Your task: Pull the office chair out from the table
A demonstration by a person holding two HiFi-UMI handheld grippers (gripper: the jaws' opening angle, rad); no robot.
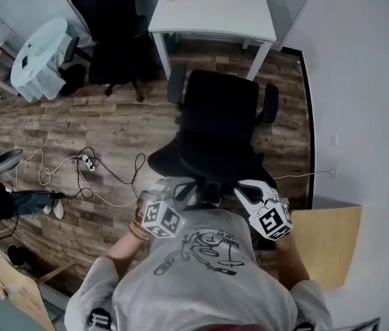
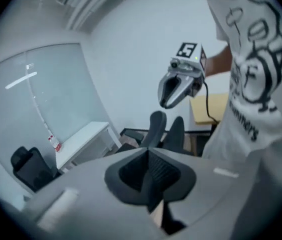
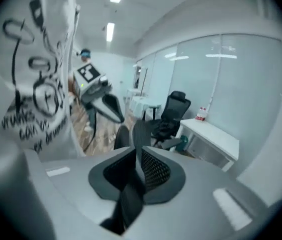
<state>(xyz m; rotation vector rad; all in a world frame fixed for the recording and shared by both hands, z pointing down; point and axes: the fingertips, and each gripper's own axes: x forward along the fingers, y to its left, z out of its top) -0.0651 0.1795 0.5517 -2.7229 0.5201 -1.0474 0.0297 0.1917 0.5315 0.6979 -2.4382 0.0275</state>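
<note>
The black office chair (image 1: 218, 126) stands on the wood floor just in front of the white table (image 1: 215, 9), its seat toward the table and its backrest toward me. In the head view my left gripper (image 1: 179, 188) and right gripper (image 1: 244, 190) sit at the backrest's near top edge, left and right of its middle. The right gripper (image 3: 137, 176) is shut on the mesh backrest (image 3: 142, 134), which runs down between its pads. The left gripper (image 2: 150, 176) has its pads together; the backrest (image 2: 157, 126) rises just beyond them. Whether that edge is pinched is not visible.
A second black chair (image 1: 112, 33) stands left of the table, with a round white table (image 1: 39, 50) further left. Cables and a power strip (image 1: 87, 162) lie on the floor at left. A wooden board (image 1: 325, 243) and the white wall close the right side.
</note>
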